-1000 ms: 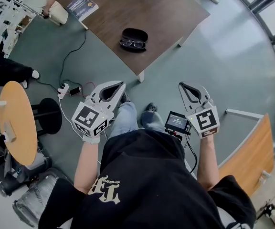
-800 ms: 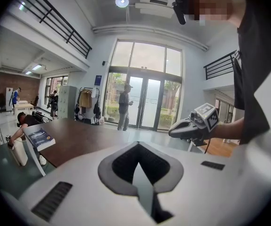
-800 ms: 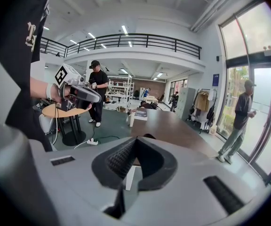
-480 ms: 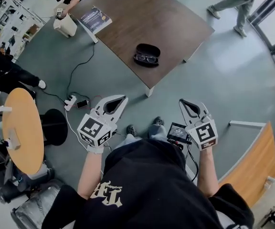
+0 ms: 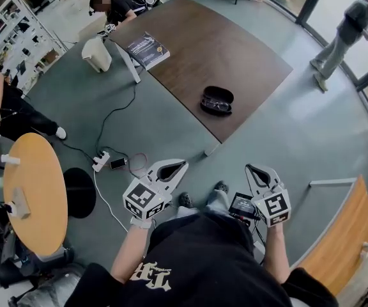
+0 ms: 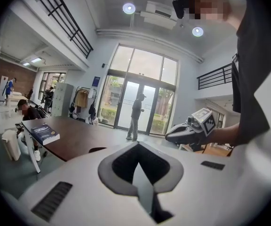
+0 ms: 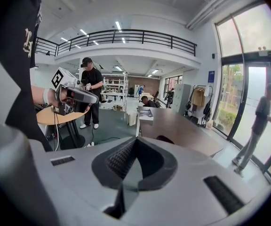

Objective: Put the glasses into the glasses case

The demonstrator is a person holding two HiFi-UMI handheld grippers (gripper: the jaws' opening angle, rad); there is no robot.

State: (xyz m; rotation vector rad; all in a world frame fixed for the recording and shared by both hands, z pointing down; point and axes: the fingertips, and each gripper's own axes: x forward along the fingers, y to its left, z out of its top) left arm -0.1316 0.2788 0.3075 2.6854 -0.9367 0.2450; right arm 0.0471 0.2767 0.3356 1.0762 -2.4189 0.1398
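An open black glasses case (image 5: 218,95) lies near the front edge of the brown table (image 5: 235,50), with the glasses (image 5: 215,105) lying in it. Both grippers hang in the air over the floor, well short of the table. My left gripper (image 5: 174,167) is shut with nothing in it, and my right gripper (image 5: 255,169) is shut and empty too. In the left gripper view the jaws (image 6: 138,146) meet, and the case (image 6: 97,149) shows as a dark lump on the table beyond. The right gripper view shows closed jaws (image 7: 134,140) and the case (image 7: 165,139) ahead.
A book (image 5: 147,48) lies at the table's far left end. A round orange table (image 5: 32,190), a black stool base (image 5: 80,192) and a power strip with cables (image 5: 101,162) are at left. A person sits behind the table (image 5: 119,6); another stands by the glass doors (image 5: 349,27).
In the head view the table and case have shrunk and shifted right and down, and more of the room shows. Both grippers sit lower in the picture and stay shut.
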